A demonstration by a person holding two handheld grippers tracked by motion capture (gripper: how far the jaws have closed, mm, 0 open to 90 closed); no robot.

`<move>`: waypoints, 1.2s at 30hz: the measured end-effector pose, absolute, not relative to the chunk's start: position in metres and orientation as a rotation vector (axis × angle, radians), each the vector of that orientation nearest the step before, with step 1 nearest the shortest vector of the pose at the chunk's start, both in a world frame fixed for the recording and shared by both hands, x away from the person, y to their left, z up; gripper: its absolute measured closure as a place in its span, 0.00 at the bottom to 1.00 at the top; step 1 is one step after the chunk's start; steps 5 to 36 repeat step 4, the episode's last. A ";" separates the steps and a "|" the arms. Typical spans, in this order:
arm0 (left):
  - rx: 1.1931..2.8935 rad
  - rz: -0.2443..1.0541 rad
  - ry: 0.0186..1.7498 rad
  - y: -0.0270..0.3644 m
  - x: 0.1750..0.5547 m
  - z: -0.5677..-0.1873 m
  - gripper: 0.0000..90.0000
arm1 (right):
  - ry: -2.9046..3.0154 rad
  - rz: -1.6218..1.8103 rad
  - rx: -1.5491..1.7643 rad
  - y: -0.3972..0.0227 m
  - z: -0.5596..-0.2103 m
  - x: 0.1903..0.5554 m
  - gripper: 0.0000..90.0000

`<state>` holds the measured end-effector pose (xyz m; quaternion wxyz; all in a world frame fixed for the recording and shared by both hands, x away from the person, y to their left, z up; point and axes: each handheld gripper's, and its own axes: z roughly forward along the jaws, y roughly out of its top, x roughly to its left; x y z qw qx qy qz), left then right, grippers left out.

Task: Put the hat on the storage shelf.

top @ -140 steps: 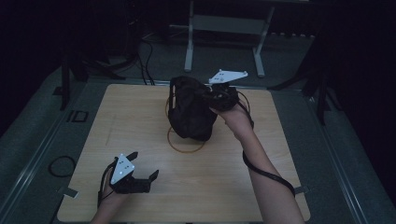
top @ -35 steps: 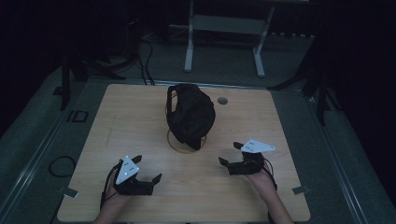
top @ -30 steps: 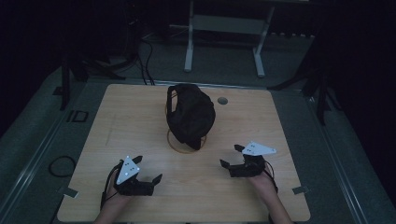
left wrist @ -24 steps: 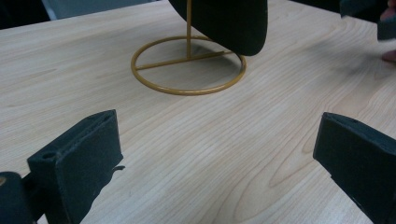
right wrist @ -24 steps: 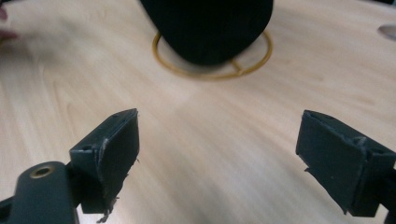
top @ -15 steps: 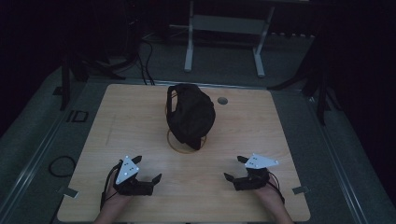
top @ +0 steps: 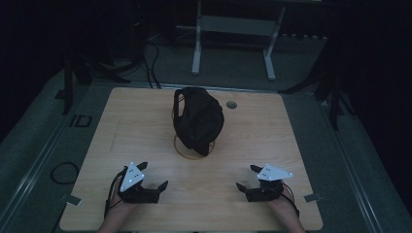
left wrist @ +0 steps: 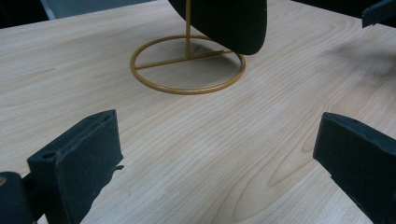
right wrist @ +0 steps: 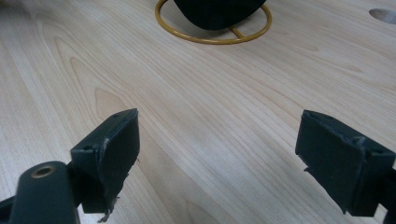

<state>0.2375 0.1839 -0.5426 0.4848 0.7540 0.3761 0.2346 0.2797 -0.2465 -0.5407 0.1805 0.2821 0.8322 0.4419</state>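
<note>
- My left gripper (top: 154,182) rests on the worktop (top: 301,141) near its front left corner, released, jaws spread wide with bare wood between them.
- My right gripper (top: 247,178) sits near the front right corner, also released and holding nothing; in the right gripper view its jaws stand far apart over the wood grain.
- The black bag (top: 198,119) hangs on a gold stand (top: 184,151) around the middle of the worktop, somewhat toward the back edge, well apart from both grippers.
- The stand's round base ring lies flat on the wood; a thin upright rod rises from it in the left gripper view, and the bag's bottom hangs over the ring.
- In this dim light I take the dark thing for a bag, though it could be some other soft black item.
- A small round hole (top: 231,104) sits in the worktop just right of the bag, near the back edge.
</note>
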 end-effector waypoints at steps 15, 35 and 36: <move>1.835 0.573 0.917 0.184 0.238 -0.543 0.02 | 2.345 1.249 0.806 -0.249 -0.541 0.281 0.15; 1.835 0.573 0.917 0.184 0.238 -0.543 0.02 | 2.345 1.249 0.806 -0.249 -0.541 0.281 0.15; 1.835 0.573 0.917 0.184 0.238 -0.543 0.02 | 2.345 1.249 0.806 -0.249 -0.541 0.281 0.15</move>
